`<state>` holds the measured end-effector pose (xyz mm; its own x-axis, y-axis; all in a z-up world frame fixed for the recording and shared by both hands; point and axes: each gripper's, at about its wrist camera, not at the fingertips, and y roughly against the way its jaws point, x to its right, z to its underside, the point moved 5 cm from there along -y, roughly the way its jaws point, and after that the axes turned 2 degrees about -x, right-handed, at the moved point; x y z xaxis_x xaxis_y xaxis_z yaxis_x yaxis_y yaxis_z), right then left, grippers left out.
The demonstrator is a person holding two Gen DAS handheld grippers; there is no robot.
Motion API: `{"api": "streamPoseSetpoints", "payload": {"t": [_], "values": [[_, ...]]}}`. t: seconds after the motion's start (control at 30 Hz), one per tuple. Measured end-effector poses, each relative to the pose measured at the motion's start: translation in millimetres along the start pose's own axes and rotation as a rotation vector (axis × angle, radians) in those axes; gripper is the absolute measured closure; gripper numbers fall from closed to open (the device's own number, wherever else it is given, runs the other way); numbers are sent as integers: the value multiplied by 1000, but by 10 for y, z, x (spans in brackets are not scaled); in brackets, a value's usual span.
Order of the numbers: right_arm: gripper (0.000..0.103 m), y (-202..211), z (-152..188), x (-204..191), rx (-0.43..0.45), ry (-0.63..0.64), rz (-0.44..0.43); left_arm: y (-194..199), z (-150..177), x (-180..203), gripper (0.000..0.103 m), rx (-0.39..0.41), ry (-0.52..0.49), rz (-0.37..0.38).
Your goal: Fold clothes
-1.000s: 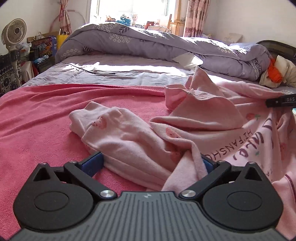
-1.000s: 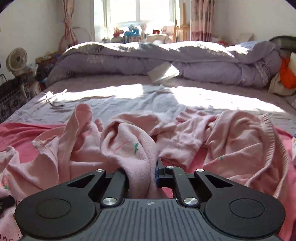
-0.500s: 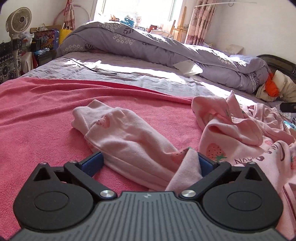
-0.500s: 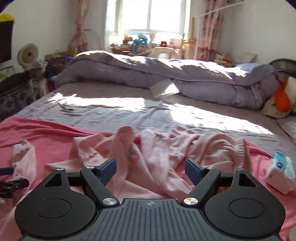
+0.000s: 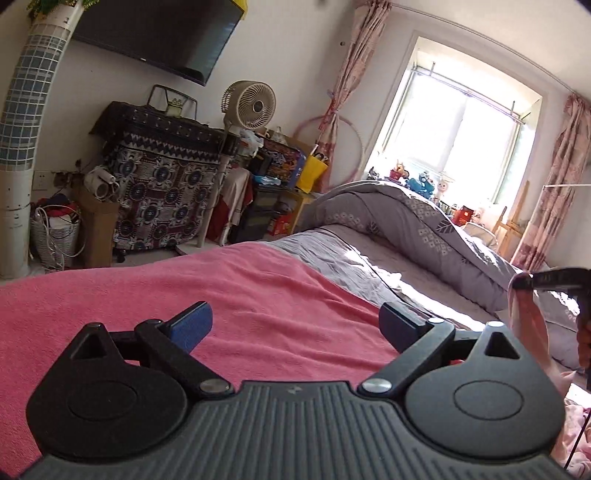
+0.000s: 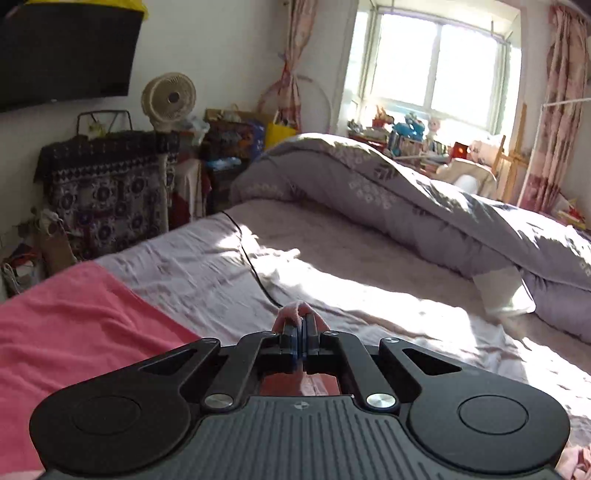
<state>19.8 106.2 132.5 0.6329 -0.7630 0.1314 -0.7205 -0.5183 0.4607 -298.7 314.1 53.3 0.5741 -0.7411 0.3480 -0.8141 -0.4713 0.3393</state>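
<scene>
Left claw (image 5: 295, 325): its two blue-padded fingers (image 5: 192, 325) stand wide apart with nothing between them, directly above the pink blanket (image 5: 147, 291) that covers the near part of the bed. Right claw (image 6: 302, 334): jaws pressed together, pinching a small fold of pink garment (image 6: 295, 310) whose tip pokes out just beyond the fingertips; more of the same cloth shows at the lower right corner of that view. In the left wrist view the right claw appears at the far right edge, level with the left fingers' tips and off to their right, with the pink garment hanging down from it in a narrow strip and gathering in a heap below. Ahead of the right claw lies the grey sheet (image 6: 207, 266), crossed by a dark cable (image 6: 255, 269) that runs away from the fingertips, with sunlit patches to the right. Further ahead, a rolled grey quilt (image 6: 369, 192) stretches across the bed. Beyond the bed and to the left of both claws stand a patterned cloth-draped cabinet (image 5: 162, 188), a cream fan (image 5: 251, 105) and a dark screen (image 5: 155, 33) on the wall. Farthest, ahead and to the right: a bright window (image 6: 436, 66) with toys on its sill, flanked by pink curtains (image 5: 565, 177).
</scene>
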Motion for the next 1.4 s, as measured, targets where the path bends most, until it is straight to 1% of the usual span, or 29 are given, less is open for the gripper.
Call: {"api": "streamPoseSetpoints", "payload": {"t": [0.03, 0.07, 0.1, 0.13, 0.17, 0.2, 0.27, 0.3, 0.33, 0.4, 0.47, 0.5, 0.57, 0.6, 0.63, 0.7, 0.73, 0.77, 0.83, 0.9, 1.0, 1.03, 1.07, 1.1, 1.17, 1.23, 1.3, 1.33, 1.4], "values": [[97, -26, -92, -155, 40, 30, -56, 4, -21, -77, 1, 19, -3, -43], [96, -49, -184, -311, 79, 60, -112, -4, -35, -154, 1, 31, 2, -94], [84, -64, -221, -416, 95, 80, -153, -17, -46, -232, 1, 39, 13, -148], [56, -73, -208, -480, 85, 90, -175, -42, -46, -310, 1, 30, 20, -199], [41, -67, -179, -511, 74, 93, -177, -70, -41, -371, 1, 11, 27, -227], [25, -34, -135, -493, 81, 100, -168, -87, -37, -409, 1, -2, 41, -224], [25, 51, -7, -322, 83, 129, -114, -90, -30, -437, 1, -17, 65, -187], [22, 93, 60, -224, 79, 143, -81, -70, -25, -419, 1, -16, 68, -157], [21, 128, 167, -62, 54, 147, -35, -50, -21, -400, 1, -15, 70, -127], [21, 180, 476, 368, -41, 126, 72, -33, -5, -301, 1, -16, 43, -86], [21, 242, 999, 848, -205, 93, 113, -30, 37, -154, 1, -28, -4, -46], [21, 293, 1237, 1017, -266, 89, 144, -34, 69, -59, 1, -42, -30, -21], [21, 499, 1741, 1382, -373, 59, 298, -25, 130, 150, 1, -71, -90, 44], [21, 644, 1916, 1534, -392, 5, 349, 2, 162, 266, 1, -81, -123, 89], [21, 840, 2081, 1654, -387, -91, 351, 31, 194, 382, 1, -91, -155, 134], [21, 1324, 2405, 1828, -337, -322, 291, 115, 272, 631, 0, -111, -228, 232], [21, 1594, 2535, 1846, -296, -396, 256, 184, 323, 773, 0, -122, -273, 291], [21, 1830, 2623, 1775, -264, -402, 225, 255, 387, 907, 0, -133, -316, 333], [21, 2247, 2731, 1495, -207, -338, 163, 392, 535, 1150, 0, -161, -396, 383], [21, 2538, 2754, 1064, -151, -225, 66, 531, 732, 1324, 0, -202, -465, 396], [23, 2735, 2741, 336, -128, -59, -125, 757, 1148, 1404, 0, -318, -558, 395], [23, 2718, 2740, 143, -130, -6, -146, 833, 1288, 1425, 0, -358, -589, 394], [24, 2685, 2744, 1, -131, 42, -139, 919, 1412, 1439, 0, -387, -625, 387], [27, 2610, 2744, -118, -136, 86, -104, 1001, 1513, 1444, 0, -400, -669, 369], [41, 2396, 2759, -154, -163, 94, -9, 1133, 1609, 1478, 0, -380, -746, 329], [86, 2285, 2751, -92, -176, 60, 74, 1232, 1643, 1534, 0, -356, -799, 301], [91, 2335, 2698, -14, -146, 23, 144, 1309, 1649, 1580, 0, -346, -825, 293], [93, 2430, 2663, 30, -114, 16, 185, 1358, 1622, 1592, 0, -341, -830, 314], [93, 2720, 2581, 125, -27, 19, 276, 1448, 1581, 1615, 0, -333, -824, 375]]}}
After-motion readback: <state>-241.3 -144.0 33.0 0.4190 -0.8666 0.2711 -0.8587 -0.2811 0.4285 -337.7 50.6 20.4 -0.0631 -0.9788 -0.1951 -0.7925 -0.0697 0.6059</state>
